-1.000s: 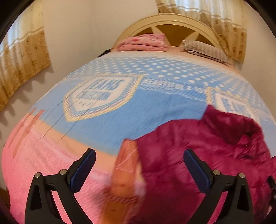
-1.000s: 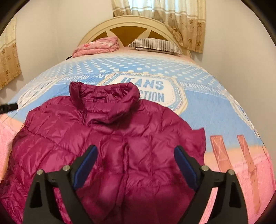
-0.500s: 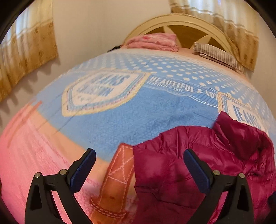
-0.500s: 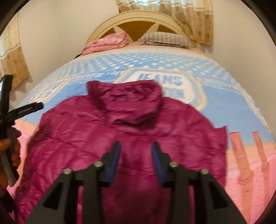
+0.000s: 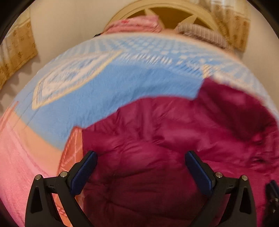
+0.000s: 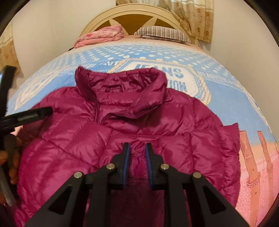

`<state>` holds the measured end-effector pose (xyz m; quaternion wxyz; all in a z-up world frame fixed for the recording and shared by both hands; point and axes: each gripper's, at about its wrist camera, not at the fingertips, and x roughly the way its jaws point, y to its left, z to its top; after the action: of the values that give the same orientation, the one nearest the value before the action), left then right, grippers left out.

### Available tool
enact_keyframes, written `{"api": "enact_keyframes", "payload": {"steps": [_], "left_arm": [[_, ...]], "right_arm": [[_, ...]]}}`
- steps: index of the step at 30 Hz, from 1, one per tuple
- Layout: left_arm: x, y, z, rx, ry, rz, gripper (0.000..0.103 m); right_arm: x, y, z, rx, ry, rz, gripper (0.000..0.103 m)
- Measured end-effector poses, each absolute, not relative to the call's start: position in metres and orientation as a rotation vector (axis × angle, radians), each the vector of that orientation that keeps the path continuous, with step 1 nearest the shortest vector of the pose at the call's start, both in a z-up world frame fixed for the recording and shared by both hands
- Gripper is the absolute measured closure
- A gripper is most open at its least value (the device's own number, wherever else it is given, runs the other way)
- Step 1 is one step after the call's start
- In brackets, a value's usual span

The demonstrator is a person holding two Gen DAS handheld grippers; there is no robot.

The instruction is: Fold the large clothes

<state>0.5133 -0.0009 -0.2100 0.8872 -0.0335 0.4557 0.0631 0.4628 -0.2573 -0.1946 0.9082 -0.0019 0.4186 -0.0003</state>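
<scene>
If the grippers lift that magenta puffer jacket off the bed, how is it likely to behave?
The jacket looks quilted and puffy, so it is probably light for its bulk and will sag limply. Its shell is shiny, so it may slip unless pinched firmly. The right gripper is closing on a fold of it; the left gripper is open above it.

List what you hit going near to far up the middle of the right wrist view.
Right gripper, closing on a fold of the magenta puffer jacket → jacket collar → blue "JEANS" bedspread → striped pillow → headboard.
</scene>
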Motion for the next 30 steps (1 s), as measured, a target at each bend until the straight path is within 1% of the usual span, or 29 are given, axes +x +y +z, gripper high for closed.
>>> {"api": "enact_keyframes", "payload": {"steps": [6, 30], "left_arm": [[0.511, -0.008, -0.216, -0.036, 0.928, 0.136, 0.001], [0.509, -0.008, -0.217, -0.016, 0.914, 0.151, 0.001]], "right_arm": [[0.457, -0.251, -0.212, -0.039, 0.85, 0.007, 0.083], [0.457, -0.254, -0.216, -0.028, 0.835, 0.008, 0.083]]}}
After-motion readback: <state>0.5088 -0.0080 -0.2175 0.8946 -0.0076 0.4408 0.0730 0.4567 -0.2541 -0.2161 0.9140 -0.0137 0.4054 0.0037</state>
